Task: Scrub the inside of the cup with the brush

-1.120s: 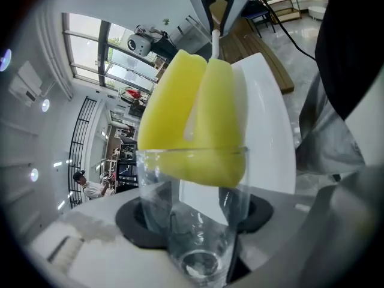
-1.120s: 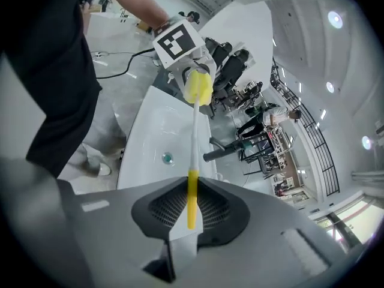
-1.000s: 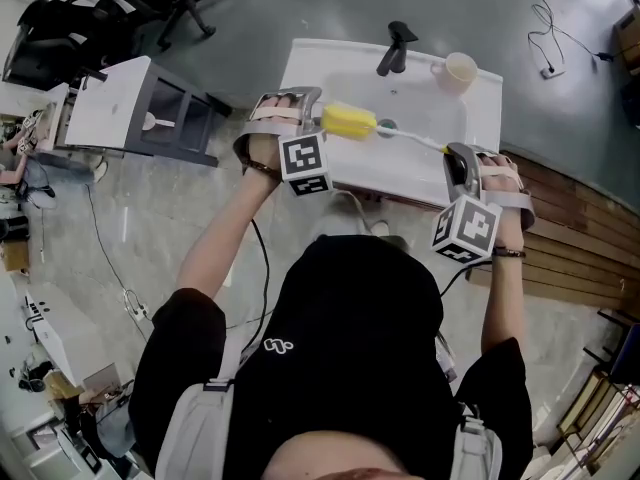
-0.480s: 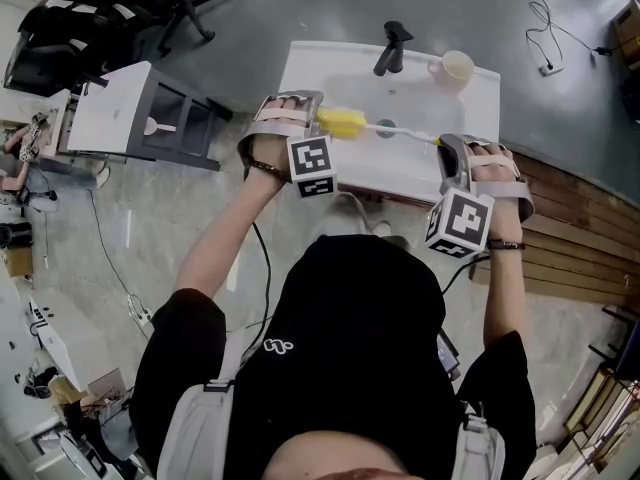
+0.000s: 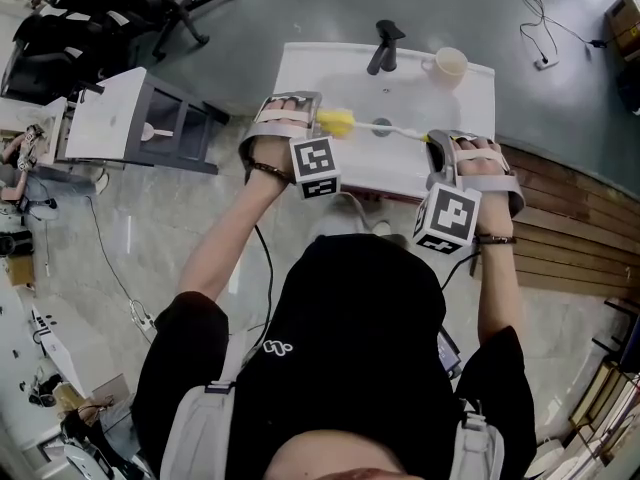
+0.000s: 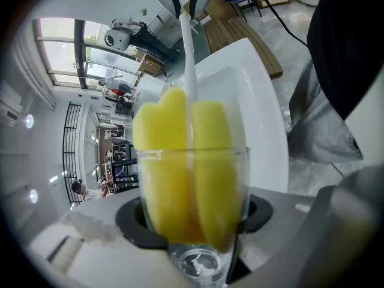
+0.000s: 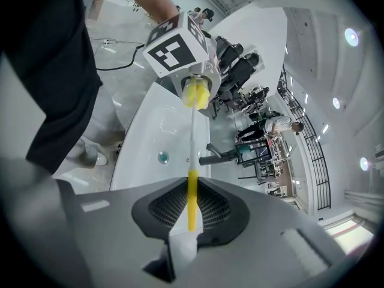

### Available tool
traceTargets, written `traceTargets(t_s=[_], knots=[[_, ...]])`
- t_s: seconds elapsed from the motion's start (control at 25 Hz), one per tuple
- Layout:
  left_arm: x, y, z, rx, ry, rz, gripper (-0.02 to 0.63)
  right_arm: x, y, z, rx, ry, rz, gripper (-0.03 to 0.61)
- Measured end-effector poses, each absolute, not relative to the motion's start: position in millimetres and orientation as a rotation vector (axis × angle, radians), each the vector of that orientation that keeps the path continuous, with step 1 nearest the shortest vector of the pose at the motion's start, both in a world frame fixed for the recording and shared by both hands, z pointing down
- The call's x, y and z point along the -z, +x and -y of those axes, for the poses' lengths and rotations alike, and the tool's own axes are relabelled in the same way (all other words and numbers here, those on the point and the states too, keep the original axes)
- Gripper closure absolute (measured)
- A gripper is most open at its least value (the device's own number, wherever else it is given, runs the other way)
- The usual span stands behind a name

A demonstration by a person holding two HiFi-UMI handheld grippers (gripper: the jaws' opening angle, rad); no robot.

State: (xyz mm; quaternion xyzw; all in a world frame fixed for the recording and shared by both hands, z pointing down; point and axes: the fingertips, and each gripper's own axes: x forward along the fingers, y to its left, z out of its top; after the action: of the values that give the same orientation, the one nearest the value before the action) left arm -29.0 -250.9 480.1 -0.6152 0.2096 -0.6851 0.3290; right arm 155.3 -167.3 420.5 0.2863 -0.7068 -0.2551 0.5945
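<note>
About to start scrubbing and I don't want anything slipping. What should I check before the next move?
1. Left gripper shut on the glass cup: ok.
2. Right gripper shut on the brush handle: ok.
3. Yellow sponge head inside the cup, top above the rim: ok.
4. Cup held over the sink: ok.
5. Mug clear of the work: ok.
6. Soap or water in the cup: cannot tell.

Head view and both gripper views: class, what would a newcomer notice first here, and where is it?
The bright yellow sponge head of the brush stands out, pushed partway into the clear glass cup clamped in the left gripper. The right gripper grips the brush's thin handle over a white sink. A cream mug sits at the sink's far right corner, right of a black tap.
</note>
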Motion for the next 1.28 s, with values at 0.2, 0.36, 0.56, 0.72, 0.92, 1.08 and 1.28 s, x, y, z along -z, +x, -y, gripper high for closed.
traceTargets(t_s=[0.2, 0.36, 0.56, 0.72, 0.92, 1.08, 1.28], knots=[[-481.1, -27.2, 251.0, 1.803, -1.602, -0.561, 0.347, -421.5, 149.6, 168.5, 0.589, 0.671, 1.643, 0.529], [-479.8, -25.2, 251.4, 1.806, -1.6, -0.572, 0.347, -420.3, 144.9, 169.8, 0.589, 0.669, 1.639, 0.529], [-479.4, -21.0, 249.8, 1.803, -1.603, -0.581, 0.347, -420.7, 136.4, 168.4, 0.595, 0.665, 1.642, 0.529], [-480.3, -16.2, 250.5, 1.805, -1.61, -0.587, 0.346, -415.5, 131.1, 173.0, 0.612, 0.678, 1.638, 0.529], [-481.8, -11.4, 249.8, 1.807, -1.607, -0.585, 0.344, -414.5, 122.8, 173.7, 0.631, 0.676, 1.633, 0.529], [-483.9, -8.7, 248.4, 1.804, -1.605, -0.578, 0.344, -414.4, 114.2, 173.5, 0.648, 0.669, 1.633, 0.529], [-488.1, -9.1, 247.5, 1.813, -1.606, -0.57, 0.344, -415.5, 107.4, 175.5, 0.661, 0.667, 1.644, 0.529]])
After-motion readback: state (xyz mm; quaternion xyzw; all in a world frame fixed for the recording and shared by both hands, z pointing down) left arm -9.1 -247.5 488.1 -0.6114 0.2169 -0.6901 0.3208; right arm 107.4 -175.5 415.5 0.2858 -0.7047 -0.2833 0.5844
